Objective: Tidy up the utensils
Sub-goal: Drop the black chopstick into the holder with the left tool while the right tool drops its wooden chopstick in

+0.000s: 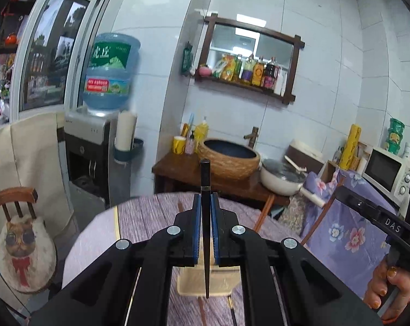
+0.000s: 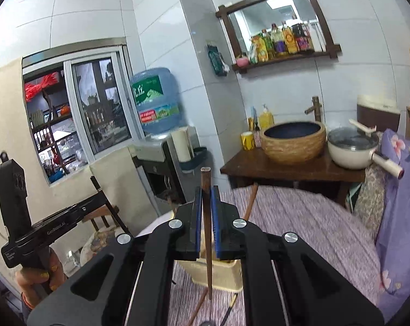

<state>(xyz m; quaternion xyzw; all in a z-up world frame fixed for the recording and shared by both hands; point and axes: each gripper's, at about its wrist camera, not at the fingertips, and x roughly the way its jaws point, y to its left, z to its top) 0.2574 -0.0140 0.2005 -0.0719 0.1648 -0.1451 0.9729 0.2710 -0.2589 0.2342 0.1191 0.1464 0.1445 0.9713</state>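
My left gripper (image 1: 205, 198) is shut on a black chopstick (image 1: 205, 174) that stands nearly upright between its blue pads, tip down. That tip hangs above a cream utensil holder (image 1: 188, 282) on the purple striped tablecloth (image 1: 150, 217). My right gripper (image 2: 206, 191) is shut on a brown chopstick (image 2: 205, 179), also upright, with its tip over the same cream holder (image 2: 226, 274). Two loose chopsticks, one brown (image 2: 196, 307) and one black with a gold end (image 2: 230, 305), lie on the cloth in front of the holder. Each view shows the other gripper at its edge, held by a hand.
Behind the table stands a wooden counter (image 2: 286, 168) with a woven basin (image 2: 293, 141) and a white lidded pot (image 2: 351, 149). A water dispenser (image 1: 91, 146) and a chair with a cat cushion (image 1: 23, 252) are at the left. A microwave (image 1: 389, 171) sits at the right.
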